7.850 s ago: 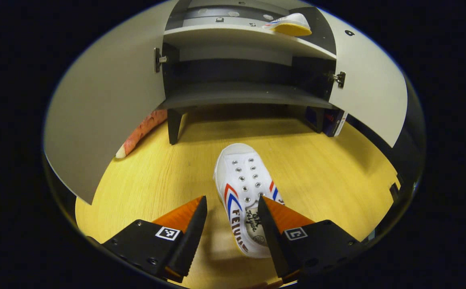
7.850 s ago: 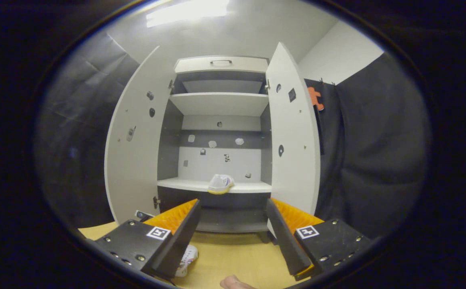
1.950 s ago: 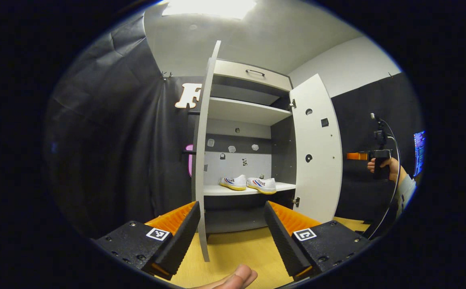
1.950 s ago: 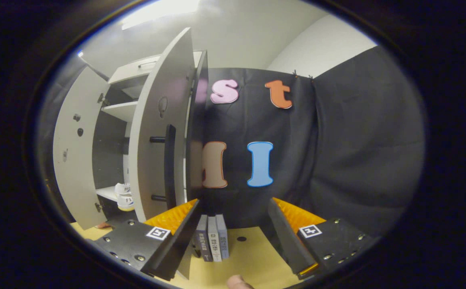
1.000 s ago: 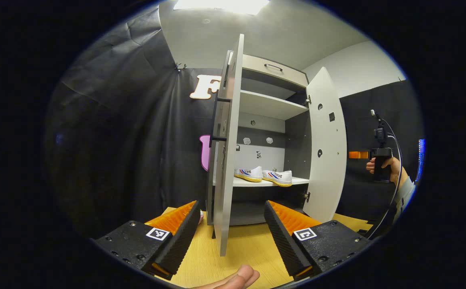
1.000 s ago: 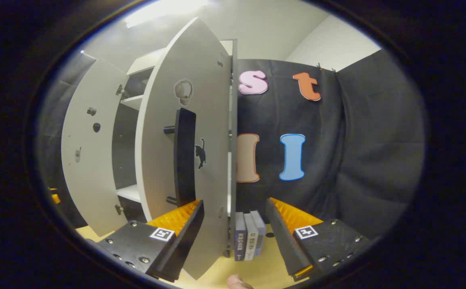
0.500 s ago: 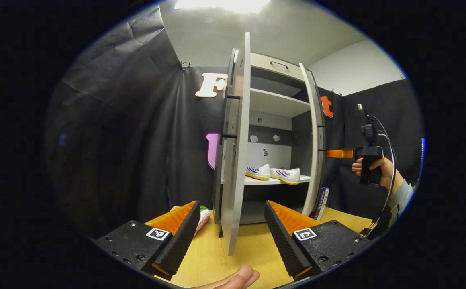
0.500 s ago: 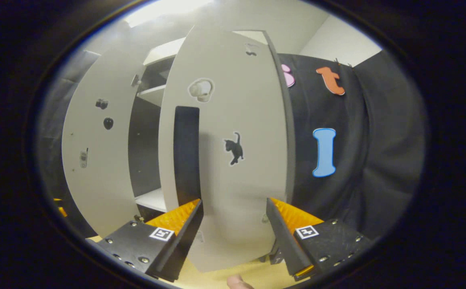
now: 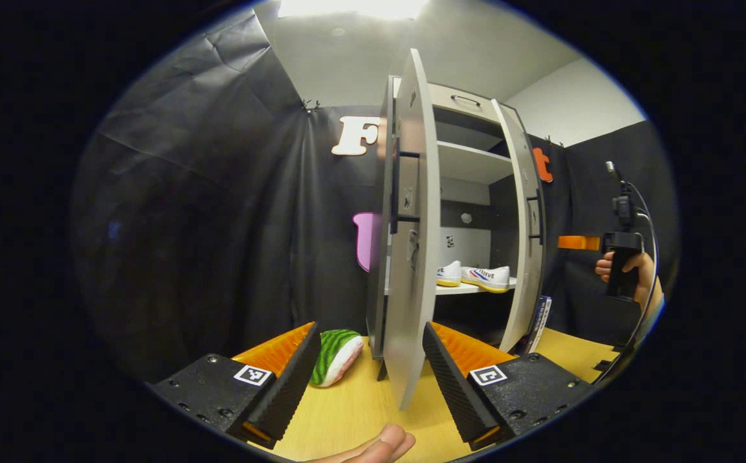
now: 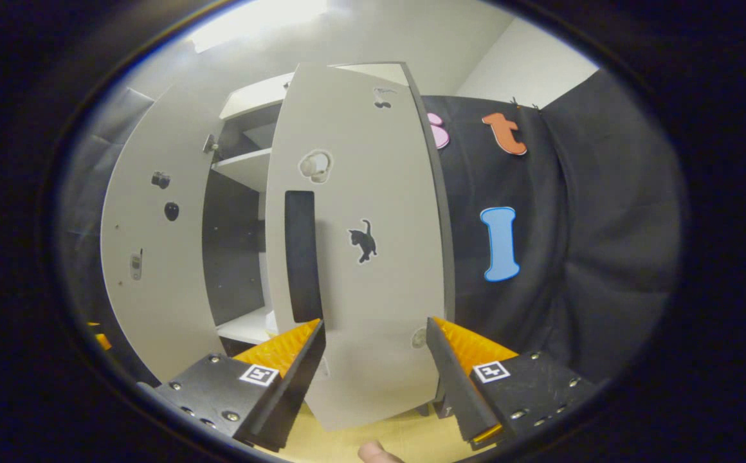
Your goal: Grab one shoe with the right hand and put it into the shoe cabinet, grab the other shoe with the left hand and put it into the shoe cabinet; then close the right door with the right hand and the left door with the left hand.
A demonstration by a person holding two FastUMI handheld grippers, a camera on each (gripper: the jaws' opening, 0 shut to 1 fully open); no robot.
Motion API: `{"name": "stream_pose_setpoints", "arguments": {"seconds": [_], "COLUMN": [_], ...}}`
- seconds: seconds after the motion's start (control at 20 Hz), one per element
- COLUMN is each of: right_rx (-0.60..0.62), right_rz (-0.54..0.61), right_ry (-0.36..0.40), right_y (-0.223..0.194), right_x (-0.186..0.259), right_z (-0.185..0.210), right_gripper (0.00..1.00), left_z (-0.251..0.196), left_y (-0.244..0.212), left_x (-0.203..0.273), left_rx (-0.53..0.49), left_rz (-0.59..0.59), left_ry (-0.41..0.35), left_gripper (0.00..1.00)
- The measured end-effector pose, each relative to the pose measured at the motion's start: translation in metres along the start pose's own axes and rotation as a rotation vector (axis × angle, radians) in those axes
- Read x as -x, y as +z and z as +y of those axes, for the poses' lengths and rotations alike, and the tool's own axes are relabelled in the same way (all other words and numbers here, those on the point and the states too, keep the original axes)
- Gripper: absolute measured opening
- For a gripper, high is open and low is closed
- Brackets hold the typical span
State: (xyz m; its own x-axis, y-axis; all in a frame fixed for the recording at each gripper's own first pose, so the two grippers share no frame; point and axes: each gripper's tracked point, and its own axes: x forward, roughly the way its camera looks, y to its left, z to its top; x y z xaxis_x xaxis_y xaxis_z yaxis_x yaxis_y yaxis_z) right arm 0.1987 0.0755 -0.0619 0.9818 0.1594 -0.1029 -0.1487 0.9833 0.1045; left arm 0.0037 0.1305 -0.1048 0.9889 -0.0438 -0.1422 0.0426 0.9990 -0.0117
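With both white canvas shoes (image 9: pixel 476 276) on the shelf, I keep my right gripper (image 10: pixel 375 350) wide and empty, pressing squarely on the half-closed pale grey right door (image 10: pixel 373 283).

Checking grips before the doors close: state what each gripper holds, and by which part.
Nothing held: left gripper and right gripper are both open.

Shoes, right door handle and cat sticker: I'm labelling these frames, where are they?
shoes (image 9: pixel 485 278), left gripper view, side of the right-hand shoe on the shelf
right door handle (image 10: pixel 301 257), right gripper view, middle of the bar
cat sticker (image 10: pixel 363 240), right gripper view, its body
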Motion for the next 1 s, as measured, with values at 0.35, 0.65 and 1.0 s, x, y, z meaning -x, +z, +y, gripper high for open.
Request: {"name": "stream_pose_setpoints", "arguments": {"seconds": [0.35,0.65,1.0], "right_rx": [0.04,0.023,0.125], "right_rz": [-0.037,-0.095,-0.089], "right_ry": [-0.015,0.019,-0.017], "right_y": [-0.008,-0.009,-0.027], "right_x": [0.058,0.114,0.157], "right_z": [-0.014,0.005,0.011], "right_gripper": [0.97,0.94,0.98], "left_z": [0.036,0.031,0.008], "left_y": [-0.003,-0.033,-0.052], "left_x": [-0.044,-0.092,-0.11], "left_rx": [-0.004,0.048,0.111], "left_rz": [0.016,0.1,0.153], "left_ry": [0.065,0.033,-0.017], "left_gripper": [0.96,0.96,0.96]}}
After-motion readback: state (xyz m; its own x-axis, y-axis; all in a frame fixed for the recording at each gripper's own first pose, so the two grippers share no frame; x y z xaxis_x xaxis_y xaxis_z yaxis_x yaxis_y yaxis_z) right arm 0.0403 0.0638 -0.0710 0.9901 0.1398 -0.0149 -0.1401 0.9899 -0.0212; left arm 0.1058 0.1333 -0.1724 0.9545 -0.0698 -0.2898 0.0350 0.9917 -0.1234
